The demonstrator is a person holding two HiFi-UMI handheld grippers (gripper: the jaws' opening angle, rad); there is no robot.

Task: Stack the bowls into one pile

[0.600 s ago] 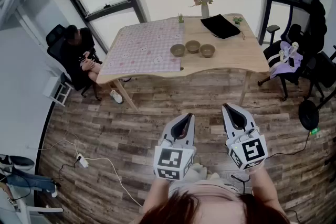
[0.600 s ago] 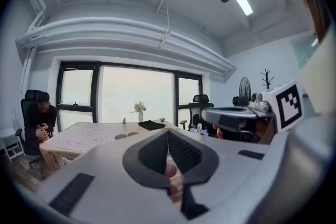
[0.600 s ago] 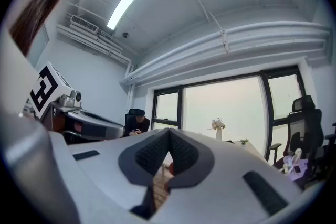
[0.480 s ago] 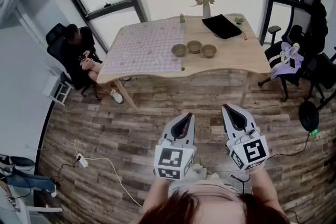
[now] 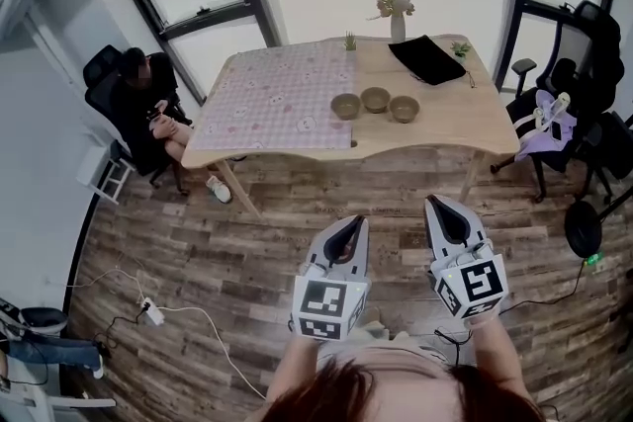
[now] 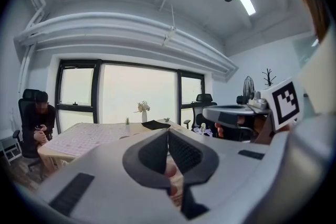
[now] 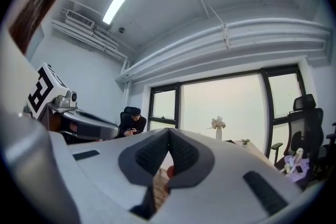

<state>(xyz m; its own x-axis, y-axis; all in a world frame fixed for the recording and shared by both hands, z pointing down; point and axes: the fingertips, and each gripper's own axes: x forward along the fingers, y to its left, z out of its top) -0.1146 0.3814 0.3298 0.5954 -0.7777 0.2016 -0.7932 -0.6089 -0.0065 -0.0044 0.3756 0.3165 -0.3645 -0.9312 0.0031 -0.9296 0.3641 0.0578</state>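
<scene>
Brown bowls, 3 in number, are sitting in a short row on the far worktop (image 5: pixel 465 119), all upright and unstacked. The left bowl (image 5: pixel 345 106) is sitting just beside the edge of a pink checked cloth (image 5: pixel 277 94) that is covering the left half of the worktop. The middle bowl (image 5: pixel 375 99) is sitting slightly farther back, and the right bowl (image 5: pixel 404 108) is sitting just beside it on bare wood. Whether the bowls are touching each other cannot be told at this range.

Behind the bowls, a black flat item (image 5: pixel 427 59) is lying on the worktop. A vase of dried flowers (image 5: pixel 397 13) is standing at the back edge, with 1 small plant (image 5: pixel 349 42) to its left and 1 small plant (image 5: pixel 460 47) to its right.

Both claws are being held low in front of the person, well apart from the worktop, over the wood-plank floor (image 5: pixel 227 242).
- Left claw (image 5: pixel 353 220): its own view is showing the 2 jaws meeting at the tips, with nothing between them.
- Right claw (image 5: pixel 436 203): its own view is showing the 2 jaws pressed together at the tips, also holding nothing.

A seated person (image 5: pixel 148 104) in dark clothing is occupying an office chair at the left of the worktop. Black office chairs (image 5: pixel 593 54) are standing at the right, with a purple garment (image 5: pixel 542 126) draped over 1 of them. A white power strip (image 5: pixel 149 310) and its cable are lying on the floor at the lower left.
</scene>
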